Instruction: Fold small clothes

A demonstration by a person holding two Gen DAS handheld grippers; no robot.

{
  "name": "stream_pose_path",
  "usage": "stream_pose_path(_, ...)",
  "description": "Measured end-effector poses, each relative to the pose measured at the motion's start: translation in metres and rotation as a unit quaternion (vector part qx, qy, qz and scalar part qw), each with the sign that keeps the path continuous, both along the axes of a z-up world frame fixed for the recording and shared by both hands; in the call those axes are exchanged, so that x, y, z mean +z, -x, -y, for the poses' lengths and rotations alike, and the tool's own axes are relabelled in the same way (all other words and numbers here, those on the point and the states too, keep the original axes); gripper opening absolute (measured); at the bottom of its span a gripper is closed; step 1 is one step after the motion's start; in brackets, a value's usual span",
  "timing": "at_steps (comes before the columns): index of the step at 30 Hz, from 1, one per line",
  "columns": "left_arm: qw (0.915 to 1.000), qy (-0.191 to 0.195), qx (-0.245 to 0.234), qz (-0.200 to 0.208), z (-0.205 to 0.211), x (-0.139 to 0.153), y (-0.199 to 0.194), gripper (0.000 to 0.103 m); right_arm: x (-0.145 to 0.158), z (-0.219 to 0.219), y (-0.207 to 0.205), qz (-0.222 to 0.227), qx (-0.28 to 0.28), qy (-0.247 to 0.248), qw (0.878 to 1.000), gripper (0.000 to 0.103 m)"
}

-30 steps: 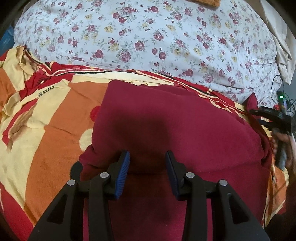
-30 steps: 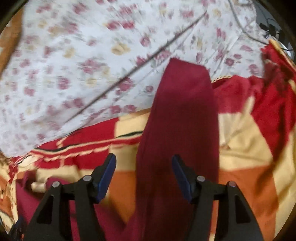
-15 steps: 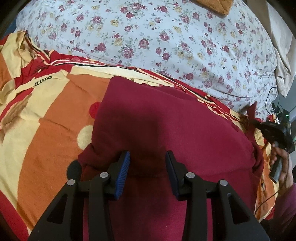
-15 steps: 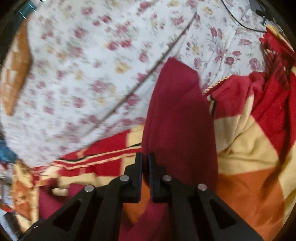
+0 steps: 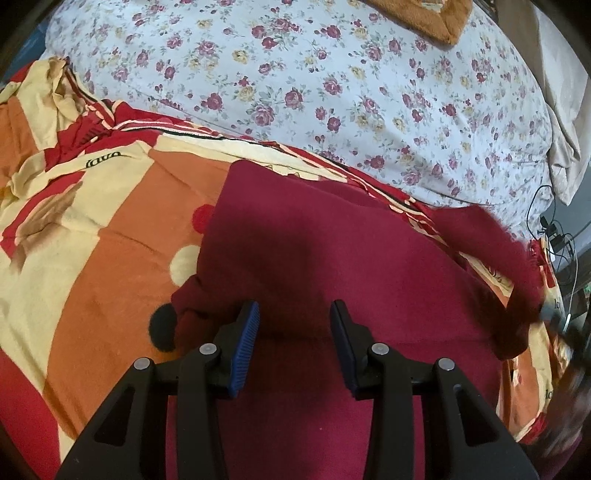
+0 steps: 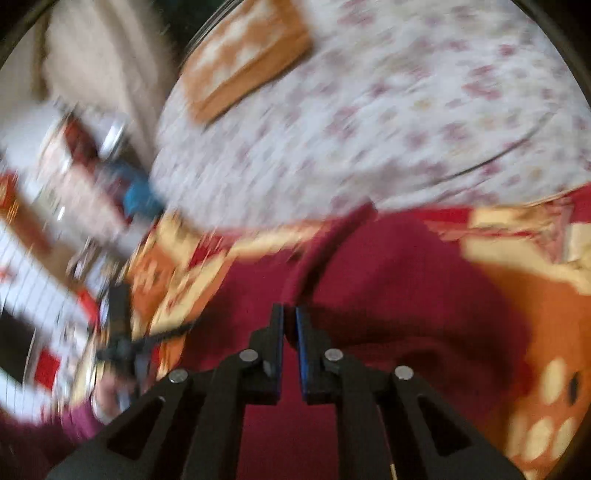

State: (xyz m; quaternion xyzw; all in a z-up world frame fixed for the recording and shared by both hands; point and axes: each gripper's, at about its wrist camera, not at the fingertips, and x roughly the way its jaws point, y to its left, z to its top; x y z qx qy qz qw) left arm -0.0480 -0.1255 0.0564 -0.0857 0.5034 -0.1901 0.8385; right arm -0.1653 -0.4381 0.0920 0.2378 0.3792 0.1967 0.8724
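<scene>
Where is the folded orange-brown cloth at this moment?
The orange-brown cloth lies at the top edge of the left wrist view, right of centre, on the floral sheet, beyond the maroon garment.

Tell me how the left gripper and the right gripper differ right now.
The left gripper is open, its fingers spread over the flat body of the dark red garment; the right gripper is shut on a sleeve-like strip of it. The left view is sharp, while the right is motion-blurred. Both are black with blue pads and sit over the orange and yellow blanket.
</scene>
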Motion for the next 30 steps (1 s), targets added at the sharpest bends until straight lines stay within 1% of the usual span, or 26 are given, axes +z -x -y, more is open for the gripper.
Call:
stream_pose_path(1, 1.0000, 0.002, 0.000, -0.002, 0.001, 0.000, 0.001, 0.030, -0.007, -0.012, 0.003, -0.008, 0.017, 0.005, 1.000, 0.006)
stream_pose_path(2, 1.0000, 0.004, -0.002, -0.004, 0.002, 0.001, 0.001, 0.030, -0.017, -0.029, 0.004, -0.023, 0.039, 0.020, 0.999, 0.007)
stream_pose_path(3, 0.9999, 0.007, -0.004, -0.007, 0.004, 0.001, 0.002, 0.030, -0.030, -0.046, 0.005, -0.047, 0.056, 0.053, 0.996, 0.008)
stream_pose_path(4, 0.9999, 0.011, -0.006, -0.009, 0.005, 0.001, 0.003, 0.030, -0.042, -0.059, 0.005, -0.071, 0.065, 0.082, 0.992, 0.016)
stream_pose_path(5, 0.9998, 0.017, -0.010, -0.010, 0.006, 0.003, 0.005, 0.030, -0.054, -0.068, 0.006, -0.095, 0.071, 0.109, 0.987, 0.027)
stream_pose_path(6, 0.9996, 0.022, -0.014, -0.009, 0.008, 0.005, 0.007, 0.030, -0.061, -0.074, 0.011, -0.097, 0.072, 0.115, 0.986, 0.028)
stream_pose_path(7, 0.9994, 0.028, -0.021, -0.006, 0.009, 0.008, 0.009, 0.030, -0.059, -0.074, 0.014, -0.084, 0.066, 0.113, 0.988, 0.034)
stream_pose_path(8, 0.9991, 0.035, -0.025, -0.002, 0.010, 0.011, 0.010, 0.030, -0.056, -0.072, 0.019, -0.076, 0.062, 0.105, 0.990, 0.044)
stream_pose_path(10, 0.9984, 0.046, -0.033, 0.005, 0.013, 0.014, 0.012, 0.036, -0.049, -0.065, 0.030, -0.080, 0.049, 0.082, 0.992, 0.056)
stream_pose_path(11, 0.9979, 0.052, -0.039, 0.005, 0.016, 0.016, 0.012, 0.043, -0.047, -0.062, 0.034, -0.077, 0.043, 0.079, 0.993, 0.057)
stream_pose_path(12, 0.9975, 0.057, -0.041, 0.004, 0.018, 0.015, 0.012, 0.045, -0.043, -0.057, 0.042, -0.071, 0.035, 0.081, 0.994, 0.058)
stream_pose_path(13, 0.9972, 0.061, -0.043, 0.001, 0.021, 0.014, 0.011, 0.045, -0.043, -0.059, 0.045, -0.068, 0.029, 0.085, 0.994, 0.058)
stream_pose_path(15, 0.9974, 0.055, -0.046, -0.003, 0.031, 0.010, 0.009, 0.045, -0.038, -0.046, 0.057, -0.061, 0.011, 0.085, 0.994, 0.058)
stream_pose_path(19, 0.9971, 0.037, -0.066, 0.001, 0.055, -0.001, 0.006, 0.045, -0.032, -0.021, 0.068, -0.057, -0.024, 0.054, 0.997, 0.059)
stream_pose_path(20, 0.9971, 0.031, -0.069, 0.004, 0.062, -0.004, 0.005, 0.043, -0.032, -0.013, 0.071, -0.055, -0.037, 0.043, 0.997, 0.059)
stream_pose_path(21, 0.9970, 0.025, -0.073, 0.008, 0.066, -0.007, 0.004, 0.027, -0.032, -0.006, 0.075, -0.053, -0.046, 0.036, 0.997, 0.059)
stream_pose_path(22, 0.9967, 0.022, -0.078, 0.005, 0.069, -0.008, 0.003, 0.015, -0.032, -0.002, 0.075, -0.052, -0.052, 0.033, 0.997, 0.059)
stream_pose_path(23, 0.9962, 0.017, -0.086, -0.005, 0.073, -0.010, 0.001, 0.005, -0.032, 0.005, 0.078, -0.050, -0.065, 0.031, 0.996, 0.060)
stream_pose_path(24, 0.9961, 0.018, -0.087, -0.006, 0.073, -0.009, 0.002, 0.004, -0.031, 0.009, 0.080, -0.048, -0.076, 0.031, 0.995, 0.060)
stream_pose_path(25, 0.9960, 0.022, -0.087, 0.005, 0.072, -0.004, 0.003, 0.004, -0.030, 0.014, 0.081, -0.046, -0.088, 0.035, 0.994, 0.060)
stream_pose_path(27, 0.9950, 0.021, -0.090, 0.039, 0.068, 0.014, 0.007, 0.003, -0.028, 0.021, 0.080, -0.039, -0.110, 0.043, 0.992, 0.061)
stream_pose_path(29, 0.9944, 0.017, -0.073, 0.074, 0.057, 0.035, 0.003, 0.003, -0.026, 0.032, 0.080, -0.035, -0.135, 0.051, 0.989, 0.064)
stream_pose_path(30, 0.9942, 0.019, -0.064, 0.084, 0.050, 0.042, 0.000, 0.003, -0.026, 0.037, 0.080, -0.035, -0.148, 0.060, 0.987, 0.066)
